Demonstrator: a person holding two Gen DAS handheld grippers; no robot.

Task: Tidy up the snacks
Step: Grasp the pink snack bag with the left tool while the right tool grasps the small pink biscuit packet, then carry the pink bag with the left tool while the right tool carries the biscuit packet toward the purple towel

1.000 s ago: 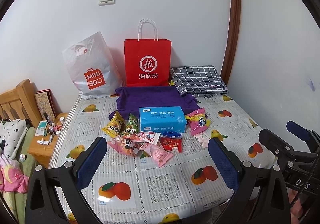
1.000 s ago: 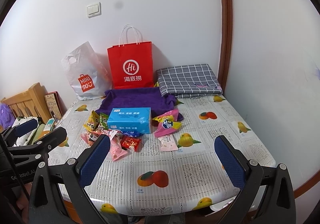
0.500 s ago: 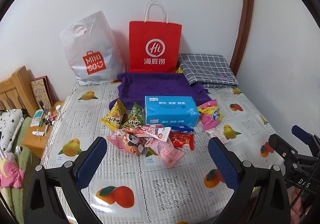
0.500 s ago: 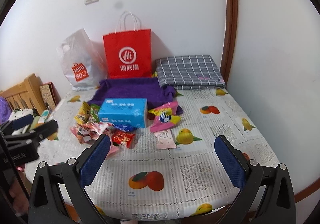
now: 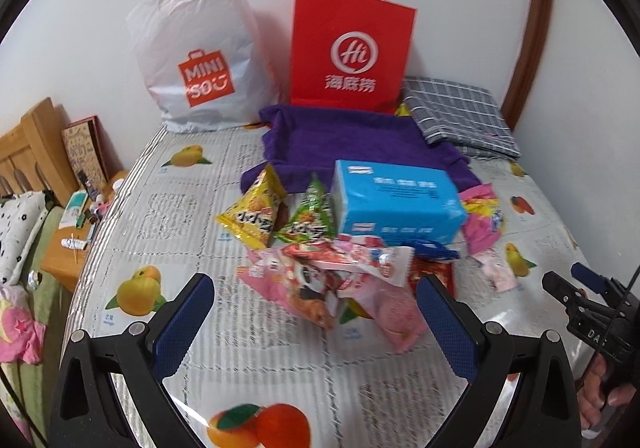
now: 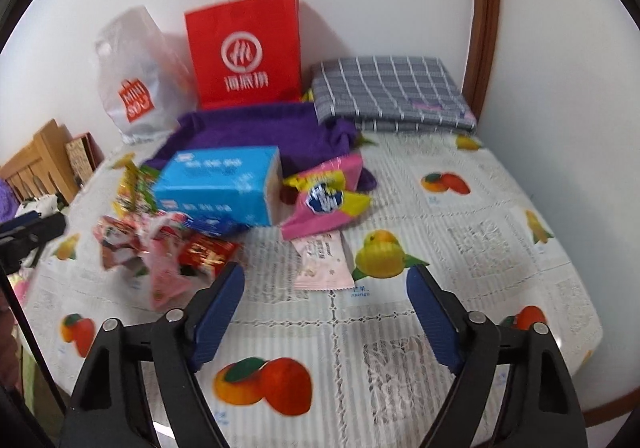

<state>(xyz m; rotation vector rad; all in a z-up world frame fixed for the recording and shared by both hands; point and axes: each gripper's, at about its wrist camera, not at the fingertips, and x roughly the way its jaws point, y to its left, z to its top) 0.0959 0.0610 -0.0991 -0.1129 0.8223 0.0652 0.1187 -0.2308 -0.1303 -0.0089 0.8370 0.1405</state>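
Left wrist view: left gripper point(image 5: 316, 312) jaws spread, empty. Snack pile point(image 5: 336, 276) lies on the bench point(image 5: 168, 208) straight ahead, between and just past the tips; pink packs nearest, yellow pack point(image 5: 254, 218) and green pack point(image 5: 308, 214) behind, blue box point(image 5: 396, 202) at the back.

Right wrist view: right gripper point(image 6: 326, 302) jaws closing, nothing between them. Flat pink sachet point(image 6: 322, 260) just ahead, long axis running away from the jaws. Pile sits left of it, so left gripper is nearer the pile, right nearer the sachet.

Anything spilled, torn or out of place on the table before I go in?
No spill or tear visible. The snack packets lie jumbled and overlapping in front of the blue box; one pale pink sachet sits apart.
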